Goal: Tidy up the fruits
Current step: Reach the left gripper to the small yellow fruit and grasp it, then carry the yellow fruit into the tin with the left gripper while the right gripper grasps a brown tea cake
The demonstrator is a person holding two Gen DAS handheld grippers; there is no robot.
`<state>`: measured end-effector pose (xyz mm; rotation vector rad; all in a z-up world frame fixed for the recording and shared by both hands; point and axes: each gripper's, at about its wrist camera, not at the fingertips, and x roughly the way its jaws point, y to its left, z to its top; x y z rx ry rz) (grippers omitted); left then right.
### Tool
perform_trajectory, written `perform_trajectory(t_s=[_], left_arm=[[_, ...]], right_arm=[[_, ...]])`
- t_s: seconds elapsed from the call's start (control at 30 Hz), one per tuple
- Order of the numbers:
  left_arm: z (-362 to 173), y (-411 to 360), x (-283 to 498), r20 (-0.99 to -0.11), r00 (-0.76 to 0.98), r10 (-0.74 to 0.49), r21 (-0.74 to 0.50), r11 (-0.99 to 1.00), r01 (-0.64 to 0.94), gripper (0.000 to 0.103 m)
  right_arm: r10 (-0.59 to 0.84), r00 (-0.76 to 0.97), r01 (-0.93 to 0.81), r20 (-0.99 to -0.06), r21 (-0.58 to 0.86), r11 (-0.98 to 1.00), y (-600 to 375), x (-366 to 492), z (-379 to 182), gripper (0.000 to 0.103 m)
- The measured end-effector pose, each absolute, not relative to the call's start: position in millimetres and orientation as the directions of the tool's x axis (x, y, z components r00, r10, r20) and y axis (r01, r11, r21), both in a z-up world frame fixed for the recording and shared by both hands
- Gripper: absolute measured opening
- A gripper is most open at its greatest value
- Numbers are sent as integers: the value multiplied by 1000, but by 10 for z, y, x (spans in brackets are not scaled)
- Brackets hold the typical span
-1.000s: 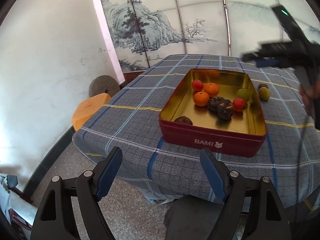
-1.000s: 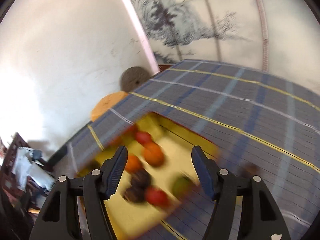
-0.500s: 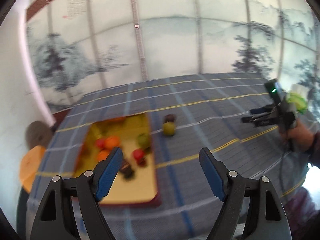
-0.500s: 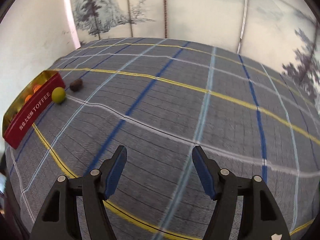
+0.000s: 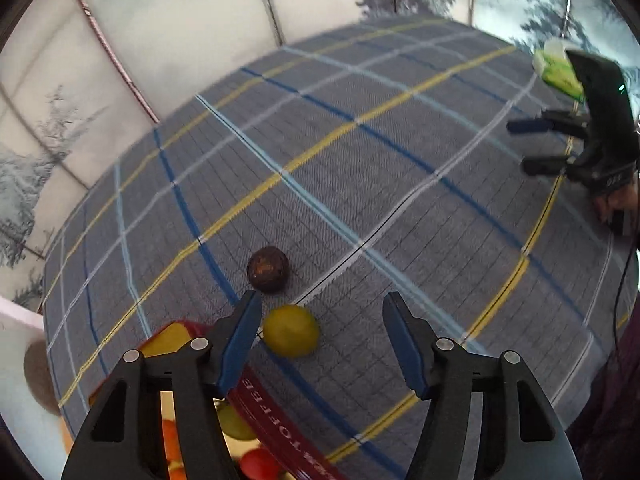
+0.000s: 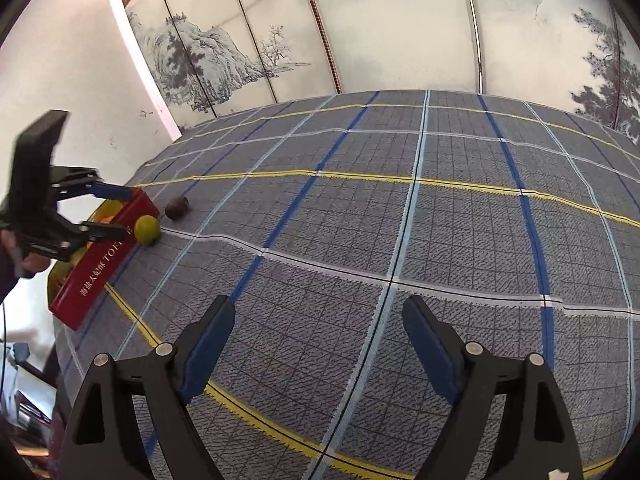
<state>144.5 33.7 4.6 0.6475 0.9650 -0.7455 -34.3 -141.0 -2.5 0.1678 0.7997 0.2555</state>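
My left gripper [image 5: 320, 336] has swung from facing the tin [image 5: 276, 412] to over the lime [image 5: 291, 336] lying outside it; fingers closing, lime just inside the left finger, untouched. Right gripper [image 6: 318, 344] widening, empty, over bare tabletop [image 6: 440, 240]. Pickup seems next.

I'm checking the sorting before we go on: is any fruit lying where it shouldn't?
Yes. A yellow-green fruit and a dark brown fruit lie on the tablecloth just outside the red tin, while the other fruit sits inside it.
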Motion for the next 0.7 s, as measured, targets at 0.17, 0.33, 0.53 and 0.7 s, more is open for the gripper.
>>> perform_trajectory(t_s=[0.17,0.33,0.53,0.7], left_arm=[[-312,310,1619,-927,337,-162,202,541,816,63],[-400,408,1640,-944,258,-205,90,593,800,35],[-223,508,1104,-869,426,-250,92,765,637,35],[50,689,516,-815,499,-295,-21,876,482,35]], right_arm=[[313,677,-184,-666,259,948,-1405,-365,-6,88],[324,667,-190,-671,267,945,-1402,-346,-23,89],[315,659,-183,-683,261,948,-1394,-317,-45,89],[339,640,-255,-690,225,940,-1177,-233,13,88]])
